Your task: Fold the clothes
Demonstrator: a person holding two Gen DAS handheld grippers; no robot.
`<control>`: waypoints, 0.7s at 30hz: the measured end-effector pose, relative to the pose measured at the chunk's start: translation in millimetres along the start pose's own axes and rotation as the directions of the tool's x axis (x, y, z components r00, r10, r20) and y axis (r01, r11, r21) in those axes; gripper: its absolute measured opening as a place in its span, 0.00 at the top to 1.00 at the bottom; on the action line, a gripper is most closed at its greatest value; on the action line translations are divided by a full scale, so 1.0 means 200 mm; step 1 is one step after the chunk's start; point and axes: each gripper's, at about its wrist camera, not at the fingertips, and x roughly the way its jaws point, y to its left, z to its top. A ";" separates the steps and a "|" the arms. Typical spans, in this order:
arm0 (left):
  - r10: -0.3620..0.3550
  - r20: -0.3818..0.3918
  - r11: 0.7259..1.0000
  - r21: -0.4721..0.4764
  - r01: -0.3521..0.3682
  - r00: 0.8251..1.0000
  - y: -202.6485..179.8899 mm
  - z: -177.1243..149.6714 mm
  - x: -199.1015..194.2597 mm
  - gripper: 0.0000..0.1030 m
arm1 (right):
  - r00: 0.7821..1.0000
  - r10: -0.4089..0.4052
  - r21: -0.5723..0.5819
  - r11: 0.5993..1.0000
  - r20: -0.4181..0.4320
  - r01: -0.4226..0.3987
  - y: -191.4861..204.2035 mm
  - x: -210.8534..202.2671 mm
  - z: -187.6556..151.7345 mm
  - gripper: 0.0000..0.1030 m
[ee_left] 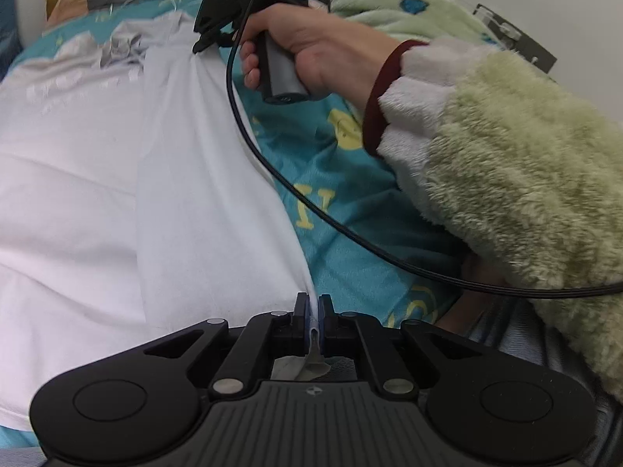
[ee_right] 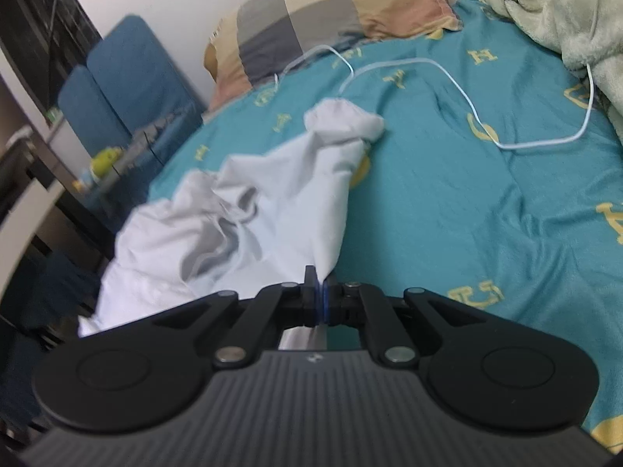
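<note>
Through my left wrist camera, my left gripper (ee_left: 314,313) is pinched closed on the edge of the white shirt (ee_left: 117,194), a sliver of cloth squeezed between the pads. The shirt spreads away from that pinch across the teal bedsheet (ee_left: 342,210), its far side edge caught by my right gripper (ee_left: 200,41), which my right hand (ee_left: 296,50) holds beyond it. I judge I am gripping two points along one side so the cloth stays taut and can be carried over as one flap. A single black cable (ee_left: 311,210) loops from that gripper over the sheet, past my fluffy green sleeve (ee_left: 518,163).

Through my right wrist camera, my right gripper (ee_right: 321,295) is likewise clamped closed on the shirt (ee_right: 241,210), which bunches up from the sheet (ee_right: 467,214) in loose folds, one sleeve (ee_right: 344,120) sticking out beyond the pinch. Beyond the shirt lie one checked pillow (ee_right: 331,11) and one white cord (ee_right: 459,89); a green blanket (ee_right: 576,15) is heaped to the cord's right.

Count: one shirt, two grippers, one pillow, one blanket.
</note>
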 end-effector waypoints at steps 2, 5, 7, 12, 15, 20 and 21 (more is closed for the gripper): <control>-0.008 -0.021 1.000 -0.023 0.008 1.000 0.04 -0.01 0.04 0.93 | 1.000 -0.007 -0.004 1.000 -0.013 0.007 -0.02 0.03 -0.03 0.95; -0.019 -0.023 0.999 -0.045 0.018 1.000 0.08 0.00 0.02 0.77 | 1.000 -0.004 -0.003 1.000 -0.010 0.004 -0.03 0.04 -0.05 0.93; -0.016 -0.002 0.999 -0.051 0.015 1.000 0.10 0.02 -0.02 0.63 | 1.000 0.003 0.001 1.000 0.002 -0.003 -0.03 0.02 -0.05 0.92; 0.003 0.082 0.996 -0.086 0.005 0.997 0.18 0.04 -0.20 0.37 | 1.000 -0.014 -0.037 0.999 0.017 0.014 0.04 -0.11 -0.07 0.82; 0.032 0.140 0.992 -0.123 -0.015 0.990 0.25 0.05 -0.32 0.31 | 0.999 -0.011 -0.061 0.998 0.043 0.014 0.07 -0.23 -0.09 0.42; 0.159 0.234 0.982 -0.140 -0.129 0.959 0.31 0.04 -0.49 0.25 | 0.996 -0.033 -0.104 0.994 0.080 0.041 0.19 -0.53 -0.14 0.39; 0.180 0.246 0.978 -0.147 -0.147 0.952 0.31 0.04 -0.50 0.25 | 0.995 -0.042 -0.116 0.992 0.086 0.051 0.22 -0.59 -0.15 0.39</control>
